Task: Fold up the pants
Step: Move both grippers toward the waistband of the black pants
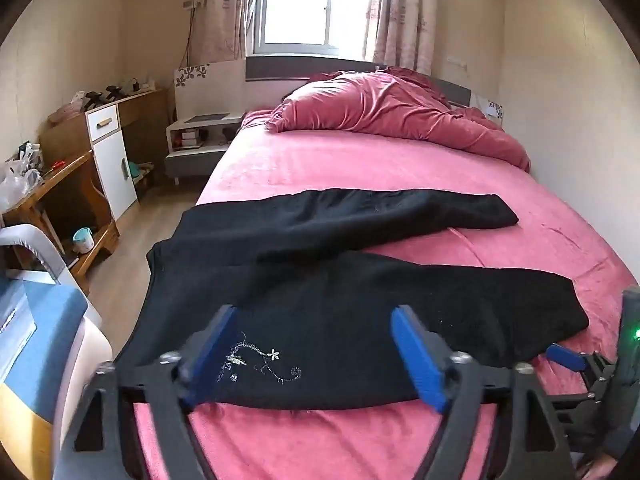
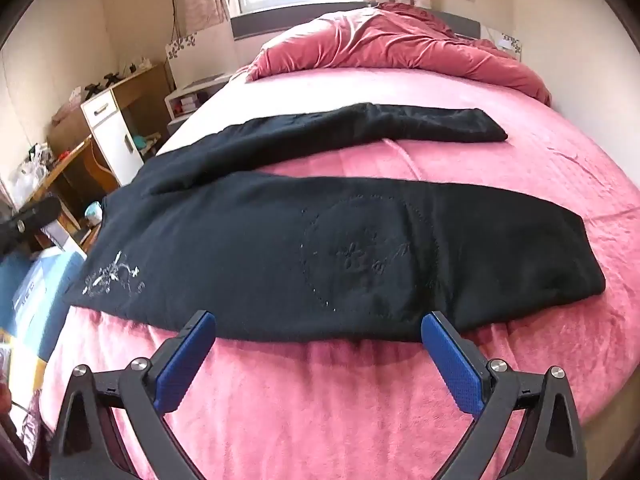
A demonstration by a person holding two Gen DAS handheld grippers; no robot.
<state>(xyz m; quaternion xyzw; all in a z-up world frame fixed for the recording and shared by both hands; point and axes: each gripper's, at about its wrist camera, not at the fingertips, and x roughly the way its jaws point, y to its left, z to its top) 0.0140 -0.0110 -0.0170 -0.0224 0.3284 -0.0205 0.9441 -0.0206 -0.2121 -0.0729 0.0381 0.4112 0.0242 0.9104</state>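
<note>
Nearest the cameras, both grippers hang over the foot of a bed with a pink sheet (image 2: 320, 392). The left gripper (image 1: 316, 356) has its blue-padded fingers (image 1: 418, 360) spread as wide as they go, with nothing between them; they frame the waist end of the pants from above without clear contact. The right gripper (image 2: 318, 360) is likewise spread fully wide and holds nothing, its tips just short of the near edge of the cloth.

The black pants (image 2: 320, 248) lie flat across the bed, waist toward the left edge and legs running to the right. White floral embroidery (image 1: 260, 360) marks the waist end, and a faint stitched heart outline (image 2: 368, 256) shows on the nearer leg. The two legs spread apart in a narrow V: the nearer one lies close to the grippers, the farther one (image 1: 400, 212) angles away toward the head of the bed.

Beyond the pants, bare pink sheet, then a rumpled dark-pink duvet (image 1: 400, 112) heaped at the headboard. Left of the bed stand a wooden desk (image 1: 60, 184) and a white cabinet (image 1: 114, 168). A bright curtained window (image 1: 312, 0) fills the far wall.
</note>
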